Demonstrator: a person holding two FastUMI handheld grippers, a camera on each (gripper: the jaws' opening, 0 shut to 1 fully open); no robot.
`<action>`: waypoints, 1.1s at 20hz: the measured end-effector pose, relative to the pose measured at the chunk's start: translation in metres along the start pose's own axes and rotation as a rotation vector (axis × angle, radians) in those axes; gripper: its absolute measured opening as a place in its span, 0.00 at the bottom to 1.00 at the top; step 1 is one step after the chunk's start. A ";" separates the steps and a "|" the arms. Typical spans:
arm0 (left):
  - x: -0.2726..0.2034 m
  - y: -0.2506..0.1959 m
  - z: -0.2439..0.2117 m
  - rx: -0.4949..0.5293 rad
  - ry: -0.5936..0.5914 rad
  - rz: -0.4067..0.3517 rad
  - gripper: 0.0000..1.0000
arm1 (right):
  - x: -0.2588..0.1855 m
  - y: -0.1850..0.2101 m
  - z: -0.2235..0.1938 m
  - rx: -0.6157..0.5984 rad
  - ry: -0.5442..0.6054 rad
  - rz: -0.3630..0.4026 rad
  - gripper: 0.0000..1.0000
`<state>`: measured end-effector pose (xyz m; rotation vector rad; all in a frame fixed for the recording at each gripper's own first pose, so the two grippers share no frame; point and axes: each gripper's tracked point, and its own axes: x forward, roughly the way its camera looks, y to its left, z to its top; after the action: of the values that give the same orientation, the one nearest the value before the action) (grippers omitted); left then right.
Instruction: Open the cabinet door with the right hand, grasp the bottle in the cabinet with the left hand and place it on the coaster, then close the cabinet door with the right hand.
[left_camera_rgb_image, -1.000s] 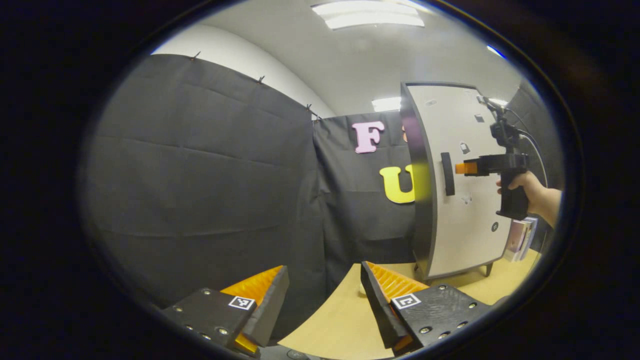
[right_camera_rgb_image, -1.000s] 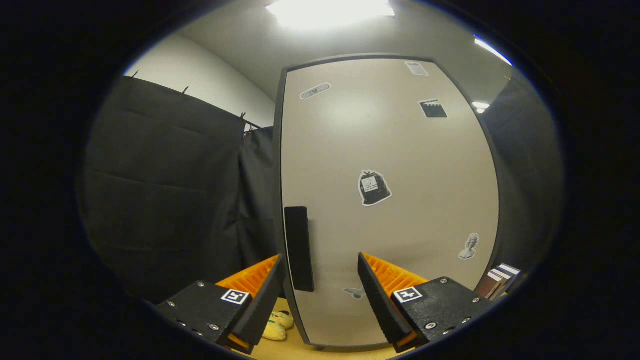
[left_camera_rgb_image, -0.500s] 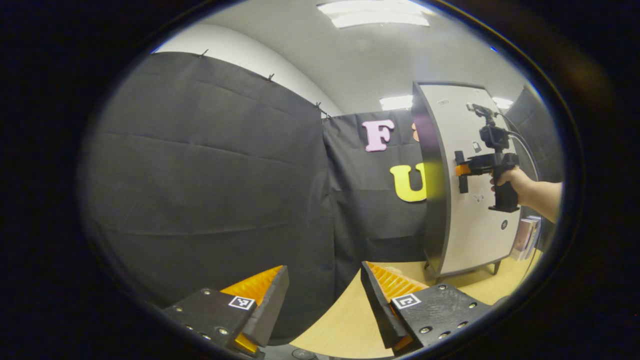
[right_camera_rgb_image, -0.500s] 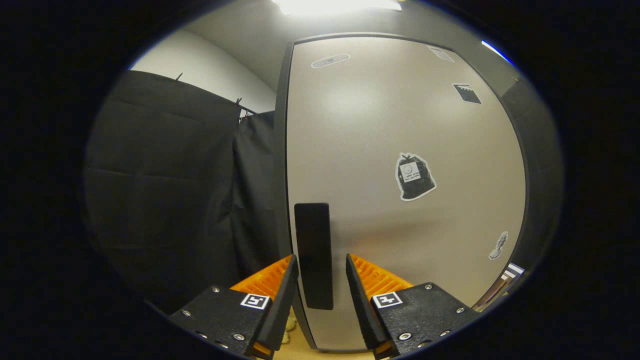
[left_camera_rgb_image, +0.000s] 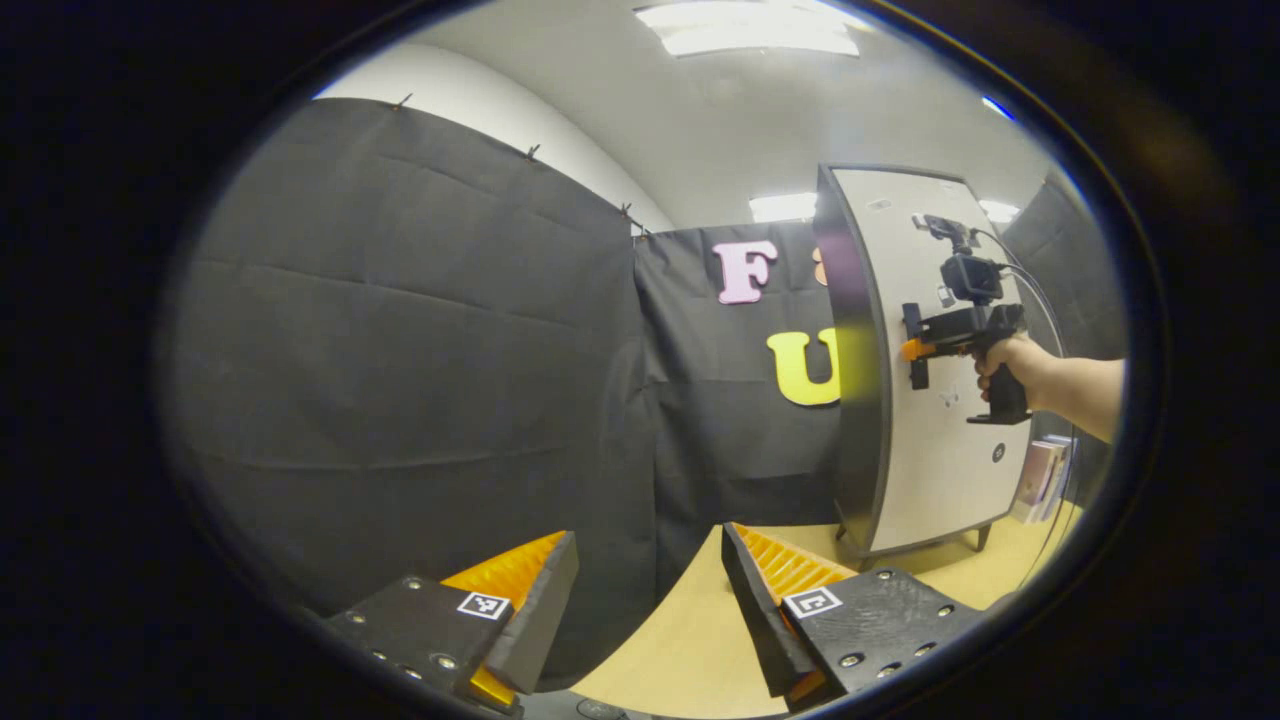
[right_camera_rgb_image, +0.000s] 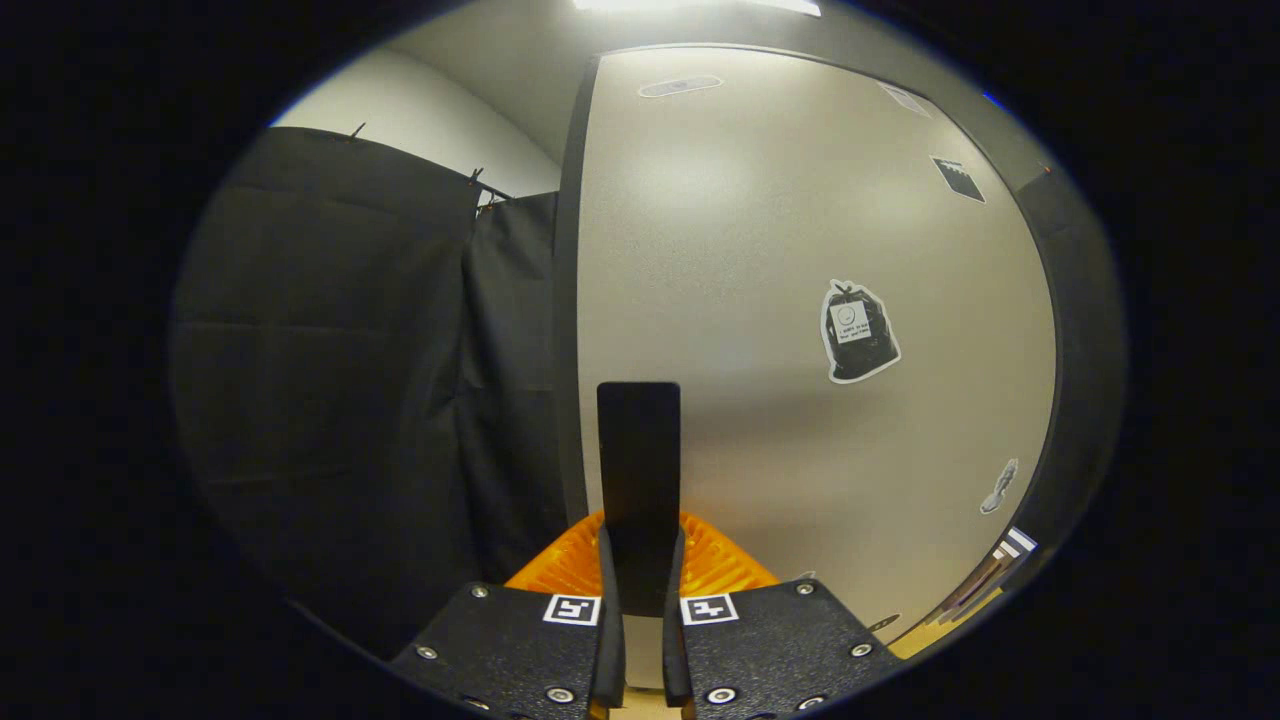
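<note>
The door's upright handle stands pinched between the right gripper fingers, its long axis vertical, at the door edge nearest the booth wall. Opening likely means pulling straight back from here. The left gripper, fingers spread and holding nothing, hangs well apart over the surface, where there is open room.

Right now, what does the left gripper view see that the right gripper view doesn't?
Left gripper view: a hand holding the right gripper from the side, the open left gripper, and the table. Right gripper view: up close, two fingers pressing the handle, plus a bag-shaped sticker. Both: the cabinet door and its handle.
</note>
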<state>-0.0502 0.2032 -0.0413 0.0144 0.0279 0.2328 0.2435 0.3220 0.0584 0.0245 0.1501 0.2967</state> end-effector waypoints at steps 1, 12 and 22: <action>0.003 -0.005 0.001 0.001 -0.001 -0.012 0.83 | -0.003 0.000 0.000 0.002 0.004 0.012 0.15; -0.002 -0.093 0.021 -0.002 -0.042 -0.123 0.88 | -0.024 -0.005 -0.002 0.019 0.024 0.146 0.15; 0.003 -0.123 0.028 -0.009 -0.049 -0.152 0.88 | -0.076 -0.023 -0.006 0.026 0.058 0.213 0.15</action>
<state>-0.0184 0.0834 -0.0158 0.0086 -0.0208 0.0809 0.1772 0.2782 0.0619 0.0578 0.2090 0.5088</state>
